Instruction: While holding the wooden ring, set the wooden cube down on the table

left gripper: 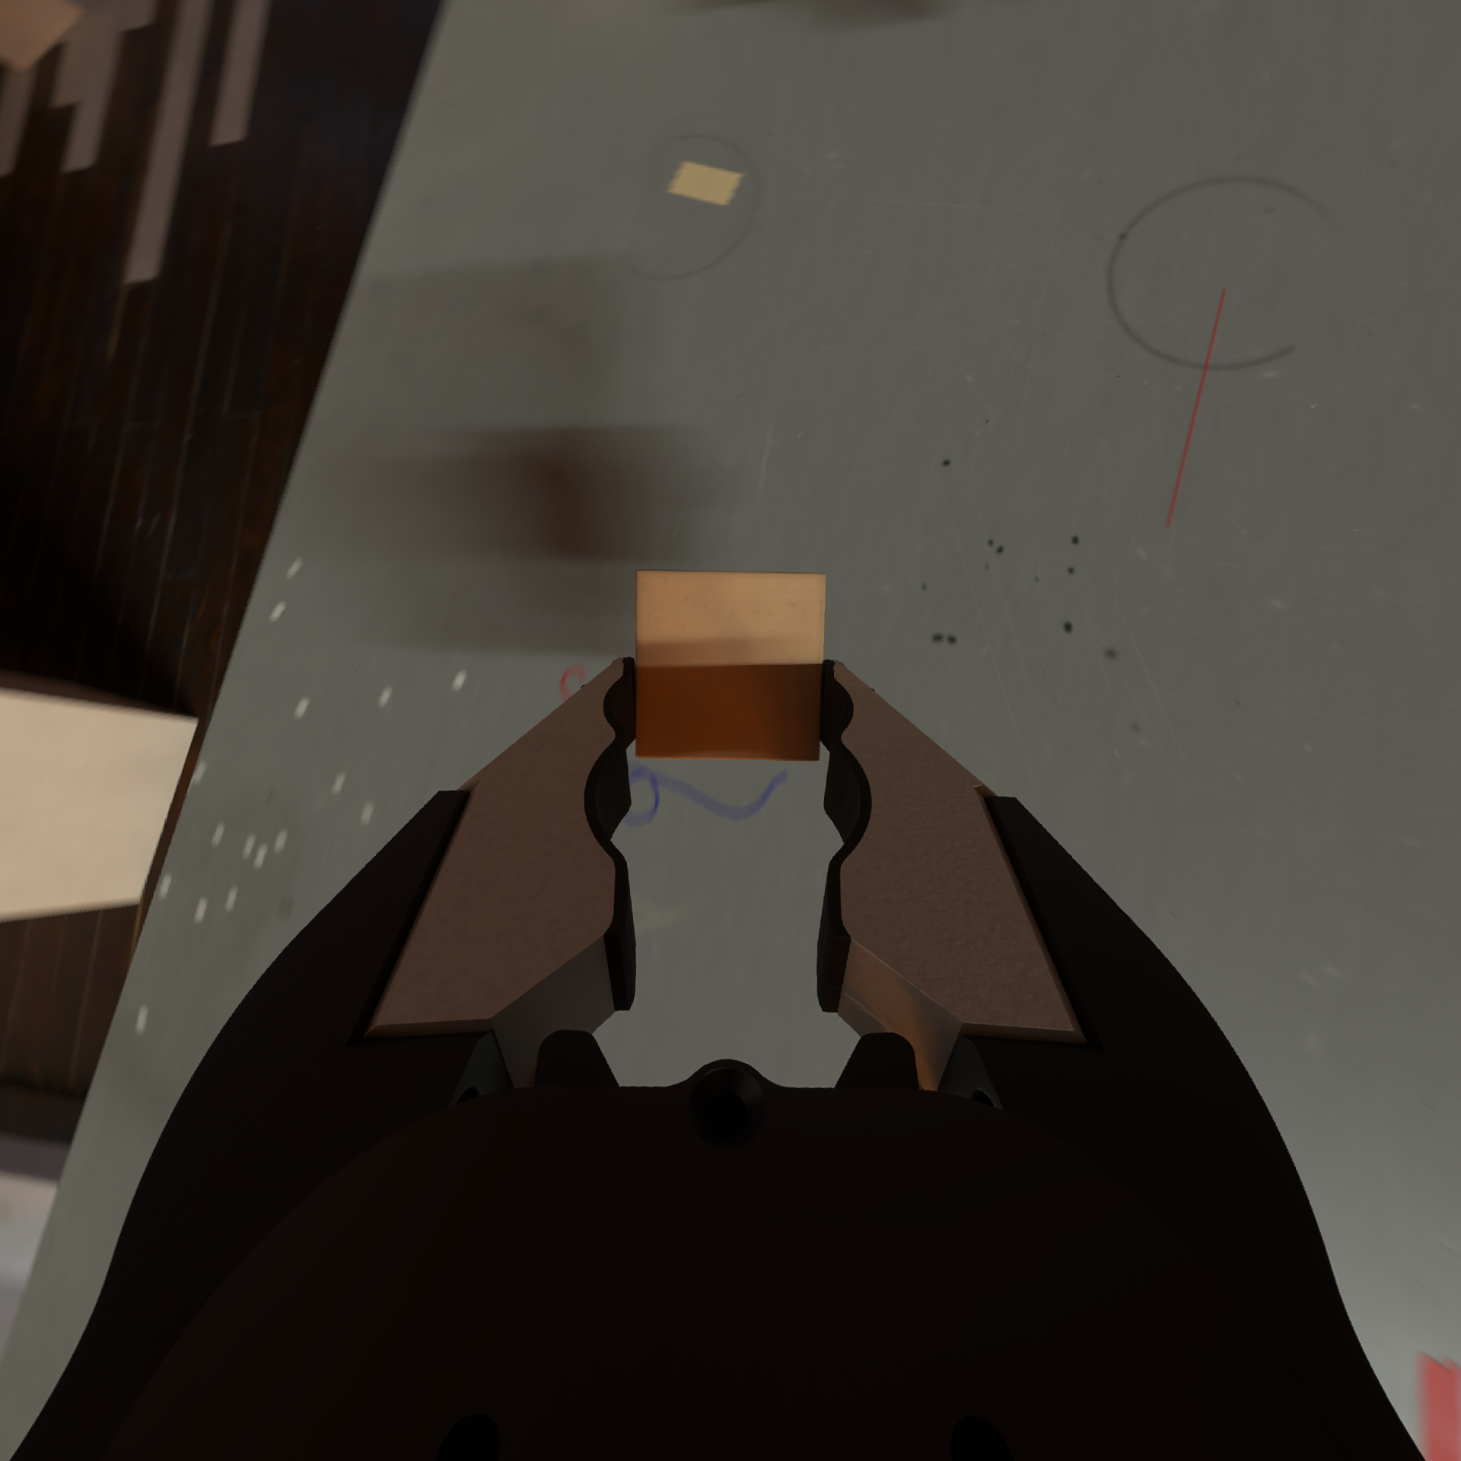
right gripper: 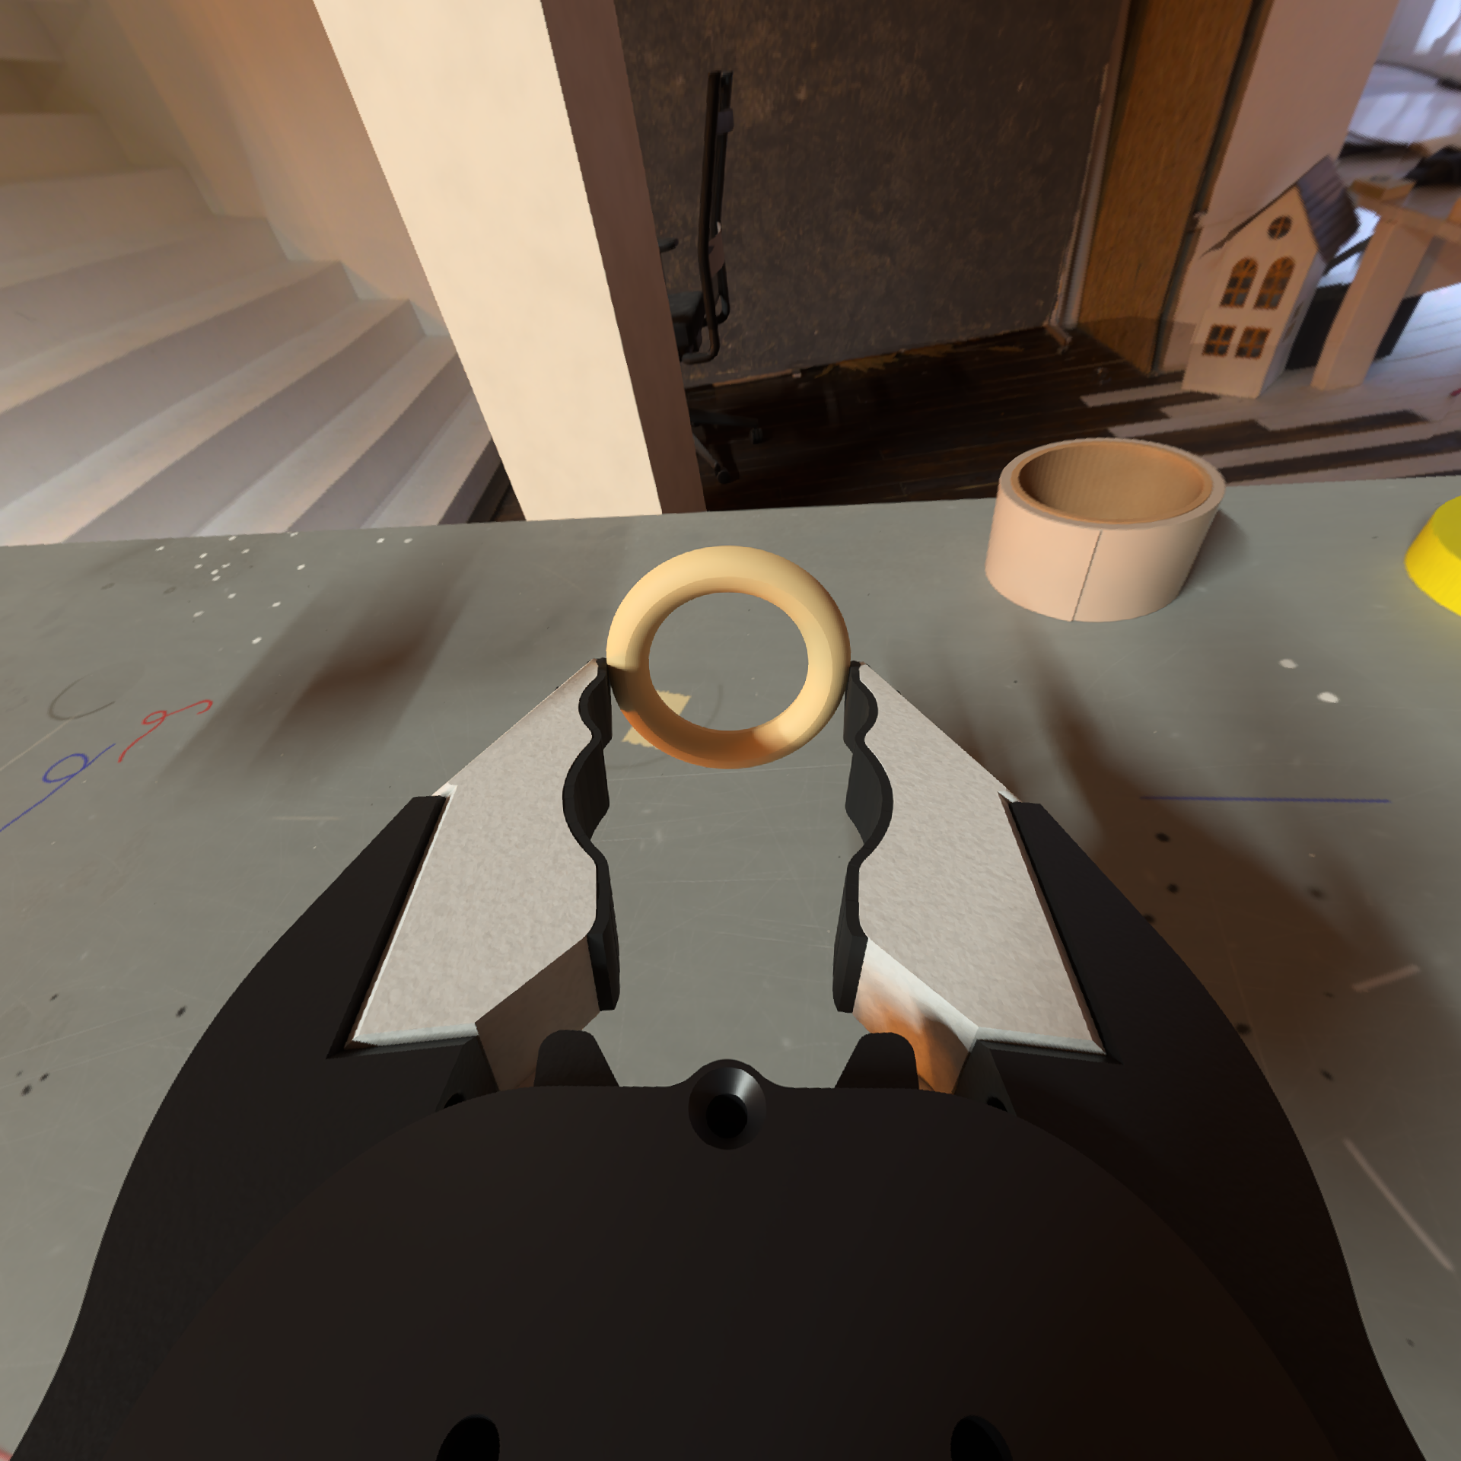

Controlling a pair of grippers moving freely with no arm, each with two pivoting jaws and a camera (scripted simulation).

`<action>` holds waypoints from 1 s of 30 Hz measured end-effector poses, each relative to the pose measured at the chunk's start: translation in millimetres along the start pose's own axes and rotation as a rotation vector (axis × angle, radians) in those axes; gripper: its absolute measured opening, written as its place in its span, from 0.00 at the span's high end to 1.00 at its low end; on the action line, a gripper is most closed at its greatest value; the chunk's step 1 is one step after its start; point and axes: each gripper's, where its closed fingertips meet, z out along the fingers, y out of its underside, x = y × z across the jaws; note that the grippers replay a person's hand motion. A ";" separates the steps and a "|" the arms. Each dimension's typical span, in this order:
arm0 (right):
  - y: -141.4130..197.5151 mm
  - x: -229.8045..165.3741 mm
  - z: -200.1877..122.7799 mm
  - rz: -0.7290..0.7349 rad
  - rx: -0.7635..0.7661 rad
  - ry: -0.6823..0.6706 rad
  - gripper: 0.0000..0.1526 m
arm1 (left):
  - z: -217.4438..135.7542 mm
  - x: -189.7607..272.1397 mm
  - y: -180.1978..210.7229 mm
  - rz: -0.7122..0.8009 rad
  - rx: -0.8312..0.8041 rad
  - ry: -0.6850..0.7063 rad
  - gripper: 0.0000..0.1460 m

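Wooden cube (left gripper: 729,666): one, left gripper (left gripper: 729,696); wooden ring (right gripper: 727,656): one, right gripper (right gripper: 727,696).

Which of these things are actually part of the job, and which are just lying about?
Part of the job:
wooden cube, gripped by the left gripper
wooden ring, gripped by the right gripper
table

Lying about:
roll of tape
yellow object
small model house
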 end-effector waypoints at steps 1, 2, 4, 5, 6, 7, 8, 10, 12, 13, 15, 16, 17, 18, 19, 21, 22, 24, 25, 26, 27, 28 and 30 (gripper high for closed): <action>-1.8 1.5 -1.5 -0.001 0.011 0.004 0.61 | 23.1 3.4 -7.3 0.042 -0.010 0.028 0.68; -3.4 2.9 -3.0 -0.001 0.020 0.009 0.61 | 45.5 6.9 -14.6 0.082 -0.021 0.052 0.68; -5.1 5.6 -5.3 0.004 0.029 0.015 0.61 | 86.5 13.1 -29.1 0.158 -0.038 0.094 0.68; -5.4 6.7 -6.0 0.006 0.031 0.016 0.61 | 104.2 14.8 -35.3 0.191 -0.049 0.105 0.68; -5.3 7.9 -6.3 0.009 0.034 0.018 0.61 | 120.2 16.1 -40.8 0.217 -0.066 0.113 0.68; -4.7 9.1 -6.4 0.011 0.033 0.019 0.61 | 134.9 17.1 -46.2 0.235 -0.085 0.121 0.68; -3.6 10.7 -6.3 0.011 0.029 0.023 0.61 | 147.2 18.1 -51.4 0.247 -0.098 0.129 0.68; -2.0 13.3 -6.0 0.013 0.022 0.029 0.61 | 166.0 20.7 -62.4 0.264 -0.106 0.145 0.68; -1.6 13.8 -5.6 0.026 0.026 0.022 0.61 | 178.1 22.7 -71.1 0.282 -0.104 0.155 0.68; -1.5 13.7 -5.3 0.032 0.027 0.018 0.61 | 182.9 23.0 -73.8 0.293 -0.108 0.158 0.68; -1.7 13.4 -5.0 0.041 0.029 0.011 0.61 | 190.9 21.7 -75.8 0.320 -0.127 0.154 0.68; -1.8 13.2 -5.0 0.046 0.030 0.006 0.61 | 194.4 21.1 -75.7 0.328 -0.138 0.156 0.68; -2.0 13.2 -5.2 0.051 0.031 0.003 0.61 | 197.5 20.4 -75.3 0.326 -0.148 0.164 0.68; -2.2 13.1 -5.5 0.056 0.034 0.001 0.61 | 200.1 19.6 -75.0 0.317 -0.155 0.173 0.68; -2.5 13.1 -5.9 0.060 0.038 -0.002 0.61 | 202.2 19.2 -74.7 0.307 -0.158 0.185 0.68; -2.9 12.8 -6.5 0.068 0.043 -0.007 0.61 | 204.9 17.9 -74.4 0.297 -0.156 0.209 0.68; -2.8 12.7 -6.4 0.071 0.042 -0.010 0.61 | 205.5 17.1 -74.6 0.298 -0.150 0.218 0.68; -1.2 13.1 -6.0 0.069 0.027 -0.015 0.61 | 206.2 16.0 -74.7 0.301 -0.145 0.235 0.68; -0.4 13.6 -5.8 0.067 0.019 -0.016 0.61 | 206.5 15.7 -74.8 0.294 -0.143 0.245 0.68; 0.2 13.9 -5.7 0.068 0.016 -0.016 0.61 | 206.8 15.4 -74.8 0.286 -0.140 0.254 0.68; 0.7 13.8 -5.5 0.072 0.015 -0.019 0.61 | 206.9 15.1 -74.7 0.281 -0.136 0.263 0.68; 1.2 13.4 -5.2 0.079 0.015 -0.026 0.61 | 206.9 14.8 -74.5 0.278 -0.132 0.272 0.68; 2.9 13.1 -4.2 0.088 0.009 -0.034 0.61 | 206.6 14.6 -73.7 0.274 -0.126 0.295 0.68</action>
